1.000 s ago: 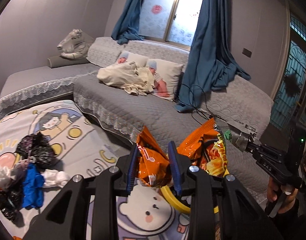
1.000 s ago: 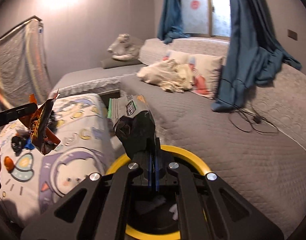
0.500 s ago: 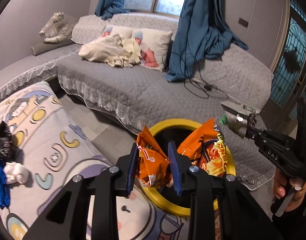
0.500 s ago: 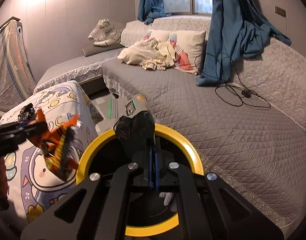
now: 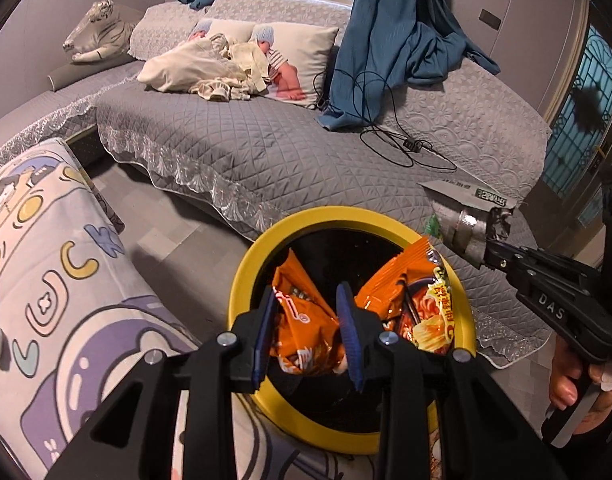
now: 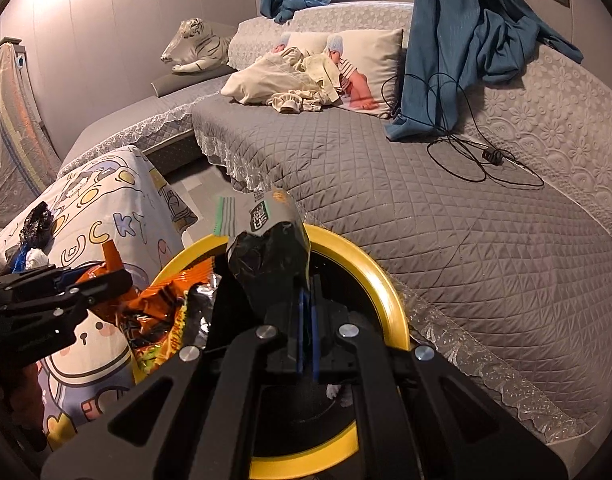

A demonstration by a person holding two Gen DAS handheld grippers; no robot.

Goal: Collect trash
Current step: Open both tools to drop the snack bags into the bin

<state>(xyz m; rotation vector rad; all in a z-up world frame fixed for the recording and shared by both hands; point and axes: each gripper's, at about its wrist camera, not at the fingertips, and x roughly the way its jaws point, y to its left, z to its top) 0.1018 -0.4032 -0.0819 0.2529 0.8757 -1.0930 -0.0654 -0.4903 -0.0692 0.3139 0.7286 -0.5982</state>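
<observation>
My left gripper point(image 5: 306, 296) is shut on a crumpled orange snack wrapper point(image 5: 422, 300), which hangs over the mouth of a black bin with a yellow rim point(image 5: 245, 276). In the right wrist view the same wrapper point(image 6: 157, 308) dips inside the rim point(image 6: 378, 280), with the left gripper point(image 6: 105, 280) at the left. My right gripper point(image 6: 308, 300) is shut on a black and silver wrapper point(image 6: 265, 256) held above the bin. From the left wrist view that wrapper point(image 5: 466, 224) and the right gripper point(image 5: 486, 256) hover just right of the bin.
A table with a cartoon-print cloth point(image 5: 65, 280) stands left of the bin, with more trash point(image 6: 33, 236) heaped on it. A grey quilted sofa point(image 5: 265, 152) curves behind, carrying a black cable point(image 5: 406, 144), pillows and a blue curtain point(image 5: 386, 40).
Both grippers have dropped toward the bin. The left one carried the orange wrapper rightward from over the table to over the bin's mouth; the right one tilted down, still gripping its wrapper.
</observation>
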